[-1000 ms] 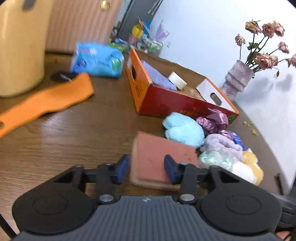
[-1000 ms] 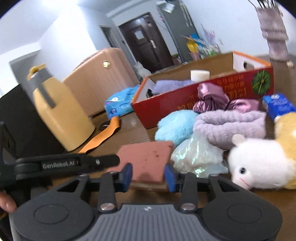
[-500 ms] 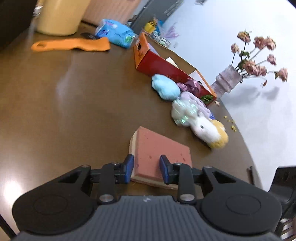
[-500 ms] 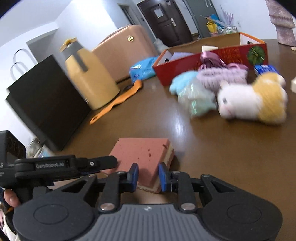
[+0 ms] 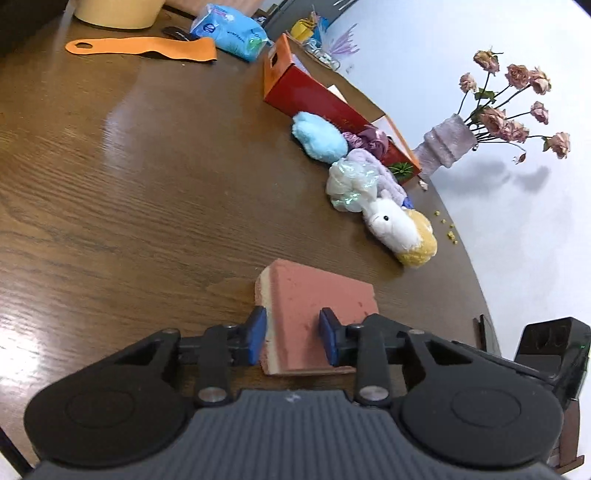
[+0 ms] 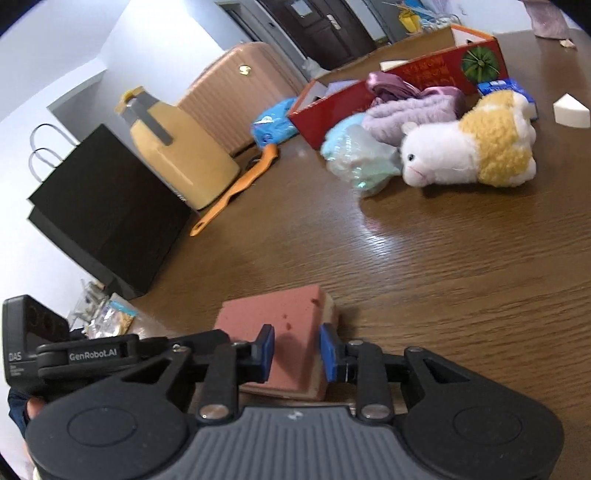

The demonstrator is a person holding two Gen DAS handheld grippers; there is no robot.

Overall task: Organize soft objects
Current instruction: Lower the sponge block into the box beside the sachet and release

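The pink sponge [image 5: 317, 295] lies flat on the brown wooden surface [image 5: 129, 192], near its front edge and well apart from the other soft things. Both tools hold it, one at each near corner. The left tool [image 5: 291, 334] has its blue pads on either side of the sponge's near left corner, one against the pale side layer and one on the pink top, gripping it. The right tool [image 6: 297, 350] straddles the sponge's near right corner; its jaws are opening, with the sponge between the pads, which appear to touch it.

Farther back on the surface lies a white and yellow plush sheep [image 6: 469, 151] on its side. Just beside its head sits an iridescent mesh puff [image 6: 364, 158], touching a lilac fuzzy piece [image 6: 410, 114] and a light blue fluffy ball [image 5: 319, 136]. Purple satin scrunchies [image 6: 391, 86] rest against the red cardboard box [image 6: 424, 77] behind them. A white wedge sponge [image 6: 570, 110] lies apart at the right.

Beyond, an orange strap [image 5: 144, 48], a blue packet [image 5: 229, 31], a yellow jug [image 6: 177, 151], a black paper bag [image 6: 107, 210] and a vase of dried roses [image 5: 447, 144].
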